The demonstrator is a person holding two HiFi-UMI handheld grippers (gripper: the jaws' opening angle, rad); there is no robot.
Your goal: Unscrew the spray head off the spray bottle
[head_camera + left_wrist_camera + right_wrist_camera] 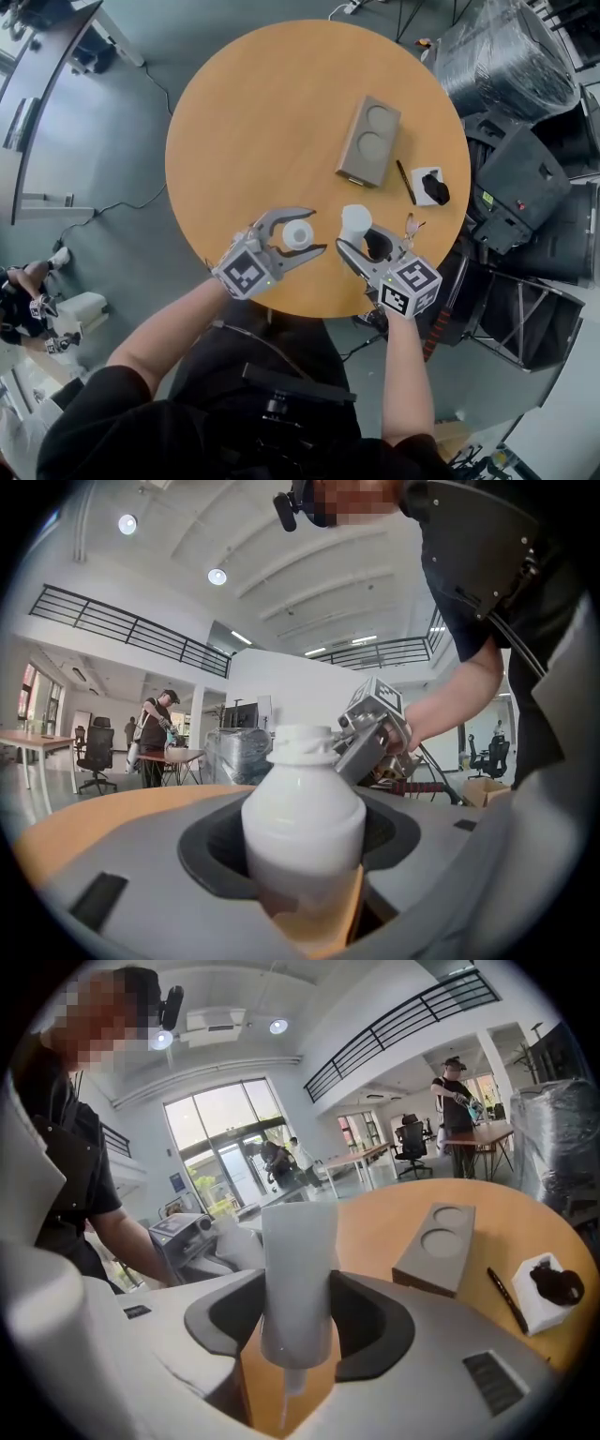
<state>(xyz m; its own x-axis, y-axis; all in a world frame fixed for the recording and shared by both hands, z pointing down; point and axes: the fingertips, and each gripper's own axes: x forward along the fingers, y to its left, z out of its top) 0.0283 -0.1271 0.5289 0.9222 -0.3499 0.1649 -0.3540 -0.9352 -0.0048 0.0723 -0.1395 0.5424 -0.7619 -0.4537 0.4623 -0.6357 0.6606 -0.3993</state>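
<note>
The white spray bottle [298, 234] stands upright between the jaws of my left gripper [317, 232], near the front edge of the round wooden table [253, 122]. In the left gripper view the bottle [305, 827] fills the gap between the dark pads, and its threaded neck is bare. My right gripper [359, 239] is shut on the white spray head [356, 223], just right of the bottle and apart from it. In the right gripper view the spray head [298, 1279] is upright with its thin dip tube [289, 1391] hanging below the jaws.
A grey block with two round recesses [368, 141] lies on the table's far right. Beside it are a dark pen [405, 181] and a small white box with a black object on it [431, 186]. Wrapped equipment and black cases [525, 141] crowd the floor right of the table.
</note>
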